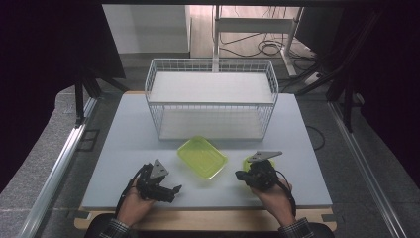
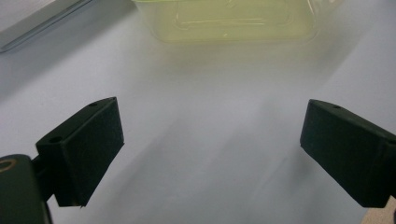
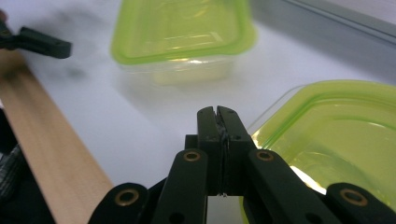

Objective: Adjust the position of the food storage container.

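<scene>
A yellow-green lidded container (image 1: 202,156) (image 2: 229,21) (image 3: 182,32) sits mid-table, in front of the wire basket. A second yellow-green container (image 1: 247,162) (image 3: 341,135) lies at the right, partly hidden behind my right gripper (image 1: 239,175) (image 3: 218,112). That gripper is beside it, shut, with nothing between its jaws, and it points left. My left gripper (image 1: 163,179) (image 2: 210,149) stands open wide over bare table near the front edge, facing the first container from a short way off. One of its jaws appears at the upper left of the right gripper view.
A white wire basket (image 1: 210,99) with a white shelf stands at the back centre of the grey tabletop (image 1: 129,129). A wooden strip (image 1: 208,218) (image 3: 51,154) runs along the front edge. Metal rails flank the table.
</scene>
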`<state>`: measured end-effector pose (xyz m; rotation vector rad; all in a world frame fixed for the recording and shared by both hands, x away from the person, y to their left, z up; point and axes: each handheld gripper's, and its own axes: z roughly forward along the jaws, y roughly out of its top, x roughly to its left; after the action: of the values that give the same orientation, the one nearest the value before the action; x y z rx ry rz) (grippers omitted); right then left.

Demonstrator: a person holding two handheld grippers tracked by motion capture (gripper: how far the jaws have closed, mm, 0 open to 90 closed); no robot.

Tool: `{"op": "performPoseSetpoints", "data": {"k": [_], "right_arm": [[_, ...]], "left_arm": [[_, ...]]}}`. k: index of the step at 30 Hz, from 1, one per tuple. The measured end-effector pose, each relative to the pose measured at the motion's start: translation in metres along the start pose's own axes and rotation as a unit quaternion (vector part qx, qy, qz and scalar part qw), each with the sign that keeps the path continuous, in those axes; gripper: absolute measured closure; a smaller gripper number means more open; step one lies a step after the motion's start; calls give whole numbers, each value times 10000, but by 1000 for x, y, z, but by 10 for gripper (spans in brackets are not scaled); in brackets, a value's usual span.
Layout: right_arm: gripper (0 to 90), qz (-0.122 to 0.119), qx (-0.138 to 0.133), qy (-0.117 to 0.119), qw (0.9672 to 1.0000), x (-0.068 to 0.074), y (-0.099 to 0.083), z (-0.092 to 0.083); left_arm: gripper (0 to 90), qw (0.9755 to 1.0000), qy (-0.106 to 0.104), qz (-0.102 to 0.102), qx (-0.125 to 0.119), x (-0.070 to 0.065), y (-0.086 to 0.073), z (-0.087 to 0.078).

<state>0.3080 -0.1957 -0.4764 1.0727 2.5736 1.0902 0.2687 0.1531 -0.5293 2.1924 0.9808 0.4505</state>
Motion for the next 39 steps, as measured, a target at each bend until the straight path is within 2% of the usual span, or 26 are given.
{"op": "performPoseSetpoints", "data": {"k": [9, 20, 28, 35, 39], "right_arm": [[881, 380, -181, -311, 9986, -32, -7, -15], [883, 712, -327, -674, 9946, -64, -16, -33], [884, 916, -389, -940, 9906, -82, -24, -45], [884, 1046, -421, -1044, 9881, -93, -30, -54], [884, 1061, -418, -1094, 9874, -97, -32, -56]], "left_arm": [[58, 10000, -23, -9, 31, 0, 0, 1], [57, 10000, -36, 10, 79, 0, 0, 2], [57, 9999, -39, 14, 105, 0, -1, 3], [57, 9999, -46, 9, 154, 0, -1, 3], [54, 9998, -69, -81, 194, 1, -1, 4]]}}
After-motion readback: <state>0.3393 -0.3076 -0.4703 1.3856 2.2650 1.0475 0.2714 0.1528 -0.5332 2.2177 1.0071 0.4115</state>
